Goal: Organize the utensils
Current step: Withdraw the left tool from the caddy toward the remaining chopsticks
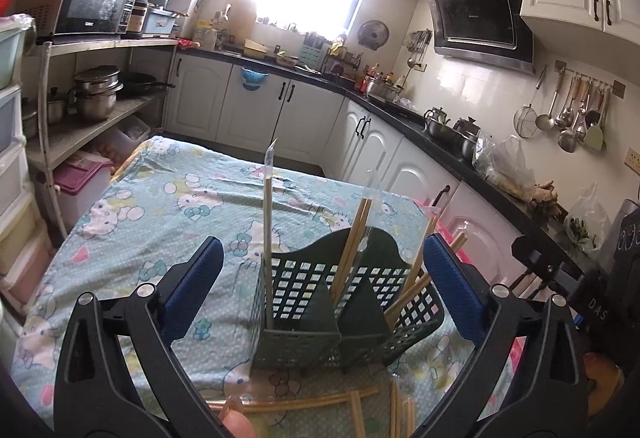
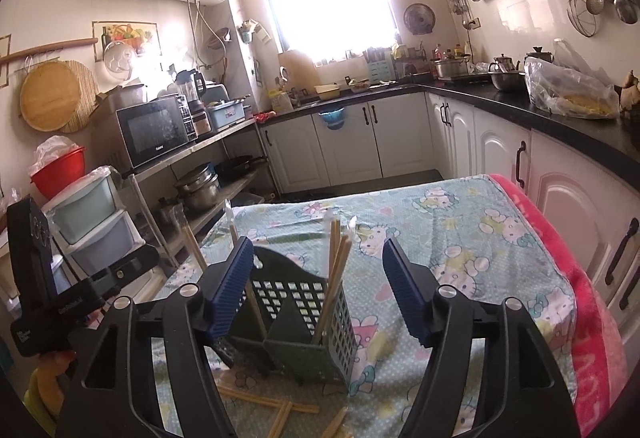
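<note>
My left gripper (image 1: 320,286) stands spread as wide as it goes, its two ribbed blue pads (image 1: 192,290) on black plastic arms flanking the holder without touching it; nothing is in its grip. Between those pads sits the utensil holder (image 1: 316,302), a dark green plastic caddy with square lattice walls, a scalloped back and solid wedge-shaped dividers that split it into compartments. It stands upright on the table (image 1: 132,222), near the edge closest to me, on a thin pale green cloth printed with cartoon cats and dotted all over.

In the holder's left compartment one pale wooden chopstick pair (image 1: 267,238) stands almost straight up, a clear wrapper tip above it. Further right, more chopsticks (image 1: 354,246) lean in the middle and right compartments; I count at least two bundles there, but the exact number I cannot tell. Several loose chopsticks (image 1: 296,404), slim, square-sectioned and light tan, lie flat on the cloth between the holder and the near edge, crossing one another; about five or six.

My right gripper (image 2: 316,286) is open as well, less widely, its two blue pads (image 2: 230,286) apart with the holder showing behind and between them; it holds nothing. A pink towel (image 2: 588,318) lines the table's right edge.
</note>
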`<move>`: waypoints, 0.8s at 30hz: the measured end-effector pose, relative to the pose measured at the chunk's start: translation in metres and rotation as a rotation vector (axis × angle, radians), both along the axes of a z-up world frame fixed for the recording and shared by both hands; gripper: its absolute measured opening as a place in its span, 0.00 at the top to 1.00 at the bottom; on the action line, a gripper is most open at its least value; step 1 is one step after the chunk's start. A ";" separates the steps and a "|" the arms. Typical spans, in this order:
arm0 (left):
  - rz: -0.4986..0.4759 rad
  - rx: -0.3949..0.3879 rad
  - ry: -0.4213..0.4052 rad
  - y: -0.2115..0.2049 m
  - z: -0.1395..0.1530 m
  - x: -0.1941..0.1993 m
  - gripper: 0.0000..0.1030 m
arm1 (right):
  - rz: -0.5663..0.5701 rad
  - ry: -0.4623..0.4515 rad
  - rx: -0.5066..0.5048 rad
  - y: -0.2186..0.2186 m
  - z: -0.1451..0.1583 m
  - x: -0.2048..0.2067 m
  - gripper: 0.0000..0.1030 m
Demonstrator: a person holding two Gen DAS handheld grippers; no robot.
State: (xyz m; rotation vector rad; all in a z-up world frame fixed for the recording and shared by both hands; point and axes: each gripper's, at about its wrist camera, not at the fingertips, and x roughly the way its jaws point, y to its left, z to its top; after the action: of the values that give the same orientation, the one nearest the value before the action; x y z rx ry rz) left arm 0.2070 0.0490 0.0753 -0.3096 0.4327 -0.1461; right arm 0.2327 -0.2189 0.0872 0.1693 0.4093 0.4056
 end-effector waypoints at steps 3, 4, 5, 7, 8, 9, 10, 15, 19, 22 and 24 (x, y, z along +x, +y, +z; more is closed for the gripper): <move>0.005 0.000 0.003 0.002 -0.001 -0.005 0.10 | 0.002 0.009 -0.002 -0.001 -0.005 -0.006 0.36; 0.006 0.000 0.004 0.002 -0.002 -0.007 0.10 | 0.002 0.013 -0.005 -0.001 -0.006 -0.008 0.36; 0.007 0.001 0.005 0.002 -0.003 -0.008 0.10 | 0.002 0.015 -0.006 -0.001 -0.007 -0.009 0.35; 0.009 0.002 0.007 0.004 -0.004 -0.011 0.10 | 0.007 0.021 -0.011 0.000 -0.010 -0.013 0.35; 0.009 0.002 0.008 0.004 -0.005 -0.013 0.10 | 0.008 0.023 -0.015 0.000 -0.012 -0.014 0.35; 0.009 0.002 0.010 0.004 -0.005 -0.015 0.10 | 0.011 0.028 -0.020 0.001 -0.014 -0.016 0.35; 0.010 0.003 0.013 0.004 -0.006 -0.016 0.10 | 0.016 0.033 -0.024 0.002 -0.016 -0.017 0.35; 0.016 0.009 0.023 0.005 -0.010 -0.022 0.10 | 0.032 0.054 -0.043 0.004 -0.025 -0.024 0.35; 0.023 0.012 0.032 0.006 -0.013 -0.027 0.10 | 0.039 0.058 -0.050 0.005 -0.028 -0.029 0.35; 0.029 0.015 0.033 0.008 -0.014 -0.031 0.10 | 0.047 0.061 -0.058 0.007 -0.030 -0.033 0.35; 0.035 0.016 0.036 0.009 -0.015 -0.034 0.10 | 0.053 0.067 -0.064 0.008 -0.032 -0.035 0.35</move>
State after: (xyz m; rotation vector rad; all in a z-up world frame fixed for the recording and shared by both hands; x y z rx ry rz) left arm 0.1733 0.0584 0.0601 -0.3039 0.4638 -0.1033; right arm 0.1981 -0.2107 0.0553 0.1102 0.4931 0.4388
